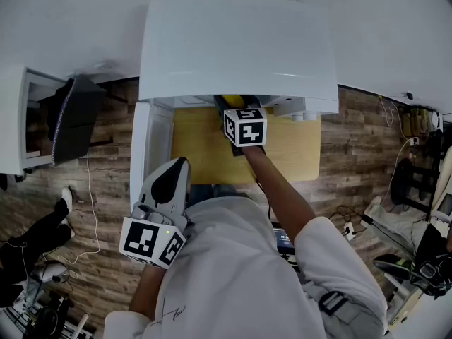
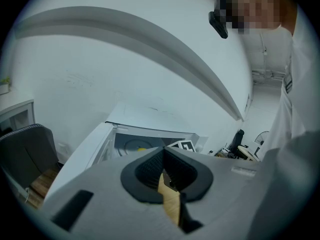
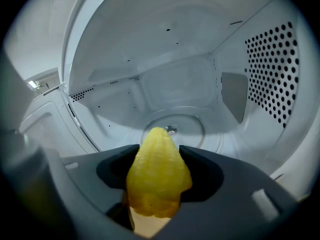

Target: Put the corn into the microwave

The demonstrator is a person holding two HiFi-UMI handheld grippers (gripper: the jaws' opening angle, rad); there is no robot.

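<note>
Clamping corn, right gripper, inside microwave

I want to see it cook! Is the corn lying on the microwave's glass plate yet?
No, the corn is clamped in the right tongs, off the glass plate.

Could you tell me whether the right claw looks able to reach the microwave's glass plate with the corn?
Probably yes. The right claw, shut on the corn, is inside the open microwave, and nothing stands between the corn's tip and the plate ahead.
</note>
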